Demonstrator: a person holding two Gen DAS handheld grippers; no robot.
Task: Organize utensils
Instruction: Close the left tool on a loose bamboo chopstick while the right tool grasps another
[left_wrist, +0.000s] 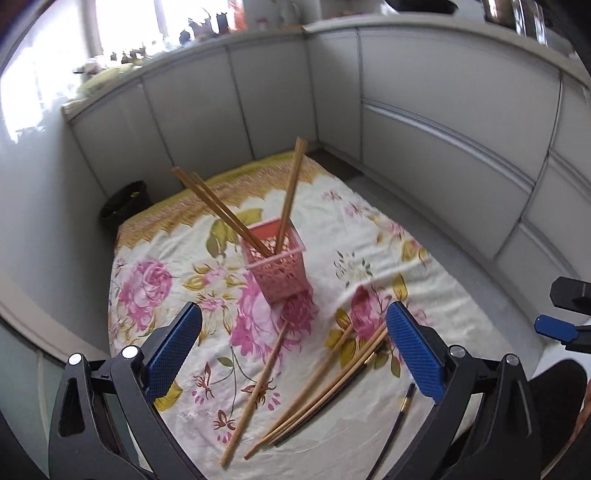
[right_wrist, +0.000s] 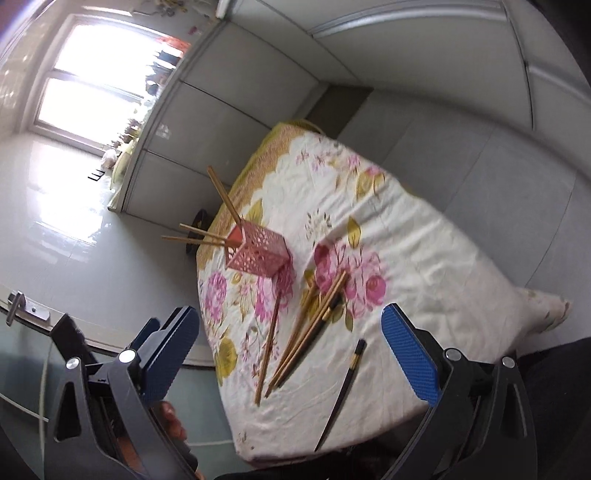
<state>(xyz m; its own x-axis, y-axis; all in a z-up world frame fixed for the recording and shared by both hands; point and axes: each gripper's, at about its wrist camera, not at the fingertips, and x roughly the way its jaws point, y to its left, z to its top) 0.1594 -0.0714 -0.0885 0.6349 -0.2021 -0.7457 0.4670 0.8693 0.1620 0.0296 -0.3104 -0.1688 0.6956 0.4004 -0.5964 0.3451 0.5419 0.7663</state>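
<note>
Three chopsticks (left_wrist: 221, 214) inside pink basket (left_wrist: 277, 266)

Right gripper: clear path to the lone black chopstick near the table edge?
Probably yes. The right gripper is open, and the black chopstick lies alone on the floral cloth, apart from the wooden bundle, with nothing between.

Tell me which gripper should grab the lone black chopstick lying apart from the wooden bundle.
Probably the right gripper: it is open, and the black chopstick lies between its fingers. For the left gripper that chopstick sits behind its right finger, with the wooden bundle nearer.
</note>
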